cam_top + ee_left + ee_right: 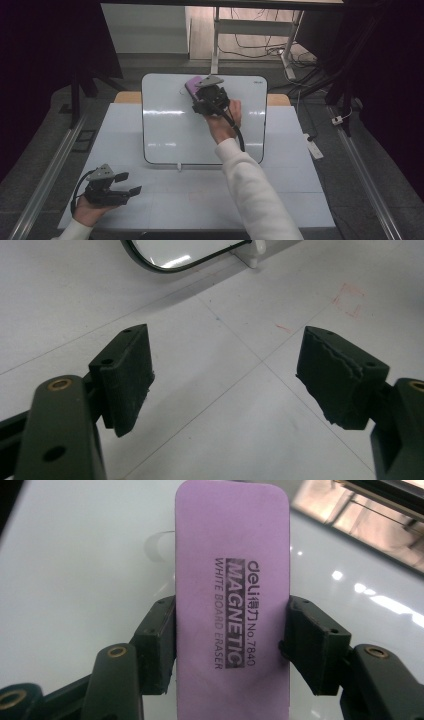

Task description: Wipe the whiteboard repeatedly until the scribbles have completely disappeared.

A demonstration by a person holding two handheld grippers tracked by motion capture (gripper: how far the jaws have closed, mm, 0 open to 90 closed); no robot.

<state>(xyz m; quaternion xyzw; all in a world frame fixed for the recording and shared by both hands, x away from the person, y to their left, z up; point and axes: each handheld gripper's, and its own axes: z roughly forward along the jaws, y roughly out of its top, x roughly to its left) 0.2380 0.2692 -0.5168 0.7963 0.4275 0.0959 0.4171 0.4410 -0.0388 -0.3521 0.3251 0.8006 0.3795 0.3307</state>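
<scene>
The right gripper (231, 645) has its two black jaws pressed against the long sides of a purple eraser (232, 580), whose printed face reads "magnetic white board eraser" and looks straight back along the jaws. Beneath the eraser lies the glossy surface of the whiteboard (75, 570), with a faint curved mark (159, 547) just to the eraser's left. In the high view the right gripper (210, 97) sits at the far edge of the whiteboard (165, 130), a little right of its middle, with the eraser (192, 84) poking out toward the far left of the jaws. The left gripper (225, 380) has its jaws spread wide with nothing between them, hanging over the bare table (240, 440); the high view places the left gripper (120, 187) at the near left corner of the table (300, 200), well apart from the board. The step in hand looks like wiping the board, with the eraser working the far part. The next move probably calls for keeping the eraser flat against the surface and sweeping it left over the faint mark, with a firm enough squeeze that it does not twist.
</scene>
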